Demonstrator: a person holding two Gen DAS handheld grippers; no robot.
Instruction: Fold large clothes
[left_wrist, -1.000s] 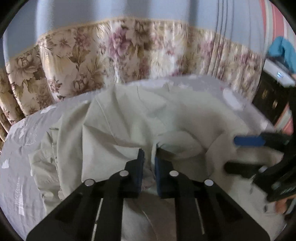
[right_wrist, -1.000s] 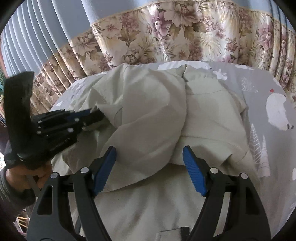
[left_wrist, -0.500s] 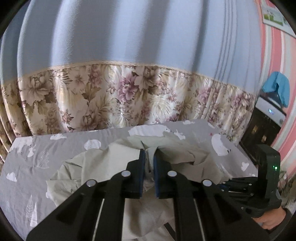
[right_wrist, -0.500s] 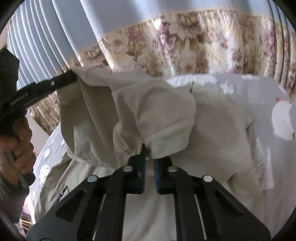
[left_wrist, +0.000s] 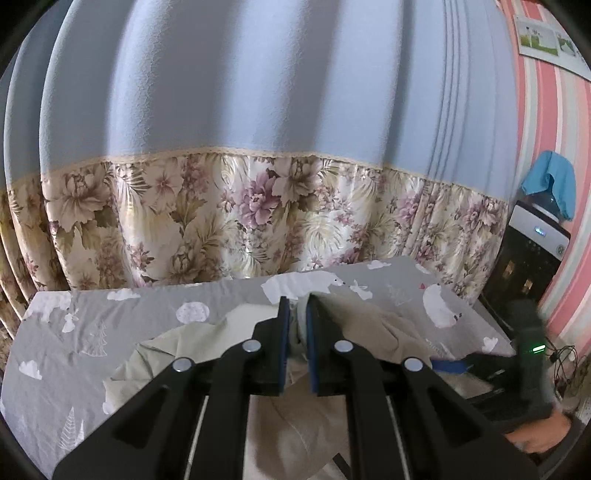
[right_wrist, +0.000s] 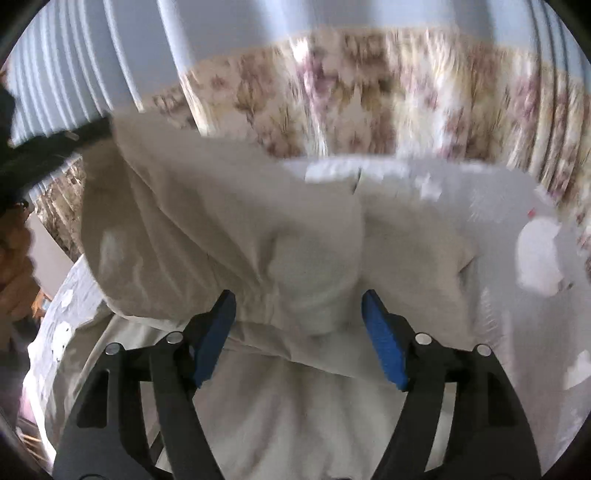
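A: Why's the shirt (right_wrist: 229, 229) up off the bed (left_wrist: 147, 306)?
B: Left gripper (left_wrist: 297, 325) pinches a fold, lifting it to straighten. Right gripper (right_wrist: 297, 332) spread wide, cloth between, holding nothing.

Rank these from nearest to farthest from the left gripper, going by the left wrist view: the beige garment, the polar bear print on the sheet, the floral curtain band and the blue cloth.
1. Beige garment, pinched in the left gripper.
2. Polar bear print, just beyond the fingertips.
3. Floral curtain band, behind the bed.
4. Blue cloth, far right, seemingly farthest.
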